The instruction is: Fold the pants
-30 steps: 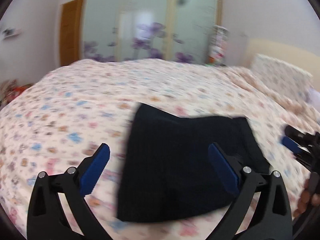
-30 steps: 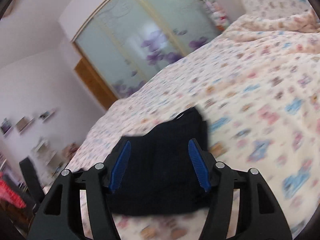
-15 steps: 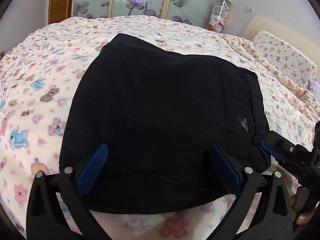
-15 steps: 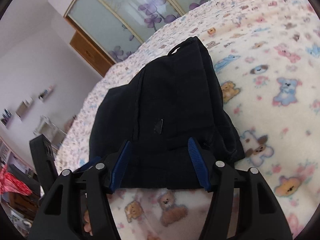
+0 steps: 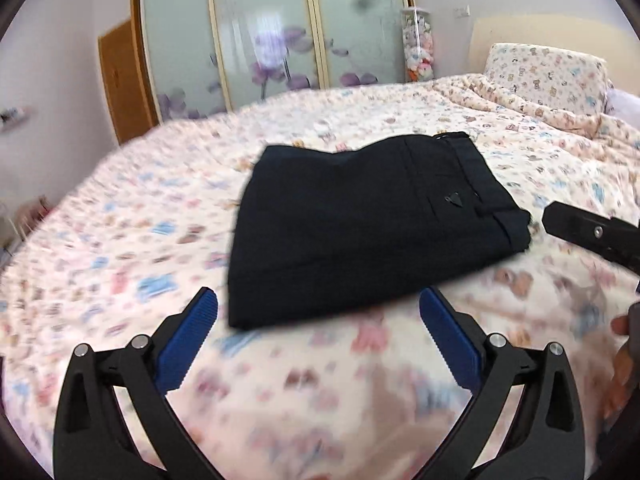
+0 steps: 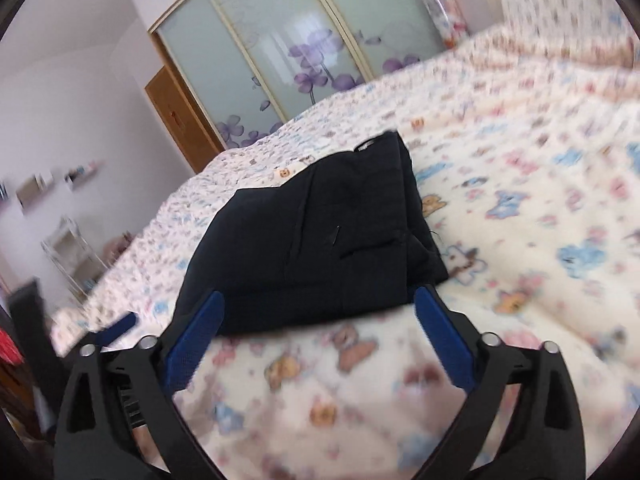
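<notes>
The black pants [image 5: 360, 224] lie folded into a compact rectangle on the bed, waistband at the right. They also show in the right wrist view [image 6: 316, 236]. My left gripper [image 5: 318, 340] is open and empty, just short of the pants' near edge. My right gripper [image 6: 316, 340] is open and empty, its blue pads level with the pants' near edge. One finger of the right gripper [image 5: 588, 232] shows at the right of the left wrist view, beside the waistband corner. A blue pad of the left gripper [image 6: 116, 326] shows at the left of the right wrist view.
The bed is covered with a cream bear-print blanket [image 5: 120, 240]. A matching pillow [image 5: 548, 76] lies at the headboard, back right. A frosted-glass wardrobe with purple flowers [image 5: 272, 36] and a wooden door [image 5: 124, 76] stand behind the bed.
Both grippers have pulled back and up from the folded pants; the pants now lie farther away in both views. The right gripper's jaws stand wider than before.
</notes>
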Tool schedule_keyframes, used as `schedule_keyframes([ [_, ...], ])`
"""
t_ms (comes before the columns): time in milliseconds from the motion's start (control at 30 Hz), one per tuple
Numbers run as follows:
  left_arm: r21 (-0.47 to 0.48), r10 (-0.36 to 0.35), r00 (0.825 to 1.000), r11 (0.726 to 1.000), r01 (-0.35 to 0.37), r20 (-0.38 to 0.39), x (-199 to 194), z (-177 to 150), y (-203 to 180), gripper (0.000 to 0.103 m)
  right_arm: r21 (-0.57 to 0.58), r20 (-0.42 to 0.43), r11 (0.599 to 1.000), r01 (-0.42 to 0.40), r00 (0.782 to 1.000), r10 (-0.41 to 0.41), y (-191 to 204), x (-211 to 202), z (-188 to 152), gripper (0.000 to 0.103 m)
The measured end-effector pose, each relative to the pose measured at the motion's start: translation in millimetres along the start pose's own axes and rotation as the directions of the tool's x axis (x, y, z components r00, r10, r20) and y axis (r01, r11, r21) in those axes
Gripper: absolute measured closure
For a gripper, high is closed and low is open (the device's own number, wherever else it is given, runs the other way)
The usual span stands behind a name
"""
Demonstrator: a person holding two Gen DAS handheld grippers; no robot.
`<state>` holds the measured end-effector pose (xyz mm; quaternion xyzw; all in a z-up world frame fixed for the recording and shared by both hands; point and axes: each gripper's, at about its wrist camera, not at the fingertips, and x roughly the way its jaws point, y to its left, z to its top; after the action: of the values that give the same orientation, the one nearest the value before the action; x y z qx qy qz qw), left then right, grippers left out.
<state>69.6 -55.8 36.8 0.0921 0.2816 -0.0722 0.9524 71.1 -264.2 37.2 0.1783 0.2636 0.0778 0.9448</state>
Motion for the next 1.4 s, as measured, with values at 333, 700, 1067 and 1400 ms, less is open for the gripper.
schedule_keyframes([
  [333, -0.117, 0.011, 0.999, 0.993, -0.005, 0.049, -71, -49, 27, 0.002, -0.227, 0.133, 0.952, 0.208, 0.974, -0.181, 61, -57, -49, 0.001],
  [700, -0.145, 0.032, 0.997, 0.989, -0.022, 0.066, -84, -71, 33, 0.002, -0.290, 0.189, 0.913, 0.288, 0.952, -0.241, 78, -69, -73, 0.001],
  [1067, -0.163, 0.030, 0.999, 0.986, -0.024, 0.036, -75, -77, 34, 0.002, -0.277, 0.218, 0.897, 0.345, 0.932, -0.291, 78, -67, -76, 0.001],
  [1400, -0.112, 0.008, 1.000, 0.994, -0.006, 0.018, -70, -78, 23, 0.002, -0.285, 0.206, 0.890, 0.355, 0.930, -0.305, 80, -64, -78, 0.001],
])
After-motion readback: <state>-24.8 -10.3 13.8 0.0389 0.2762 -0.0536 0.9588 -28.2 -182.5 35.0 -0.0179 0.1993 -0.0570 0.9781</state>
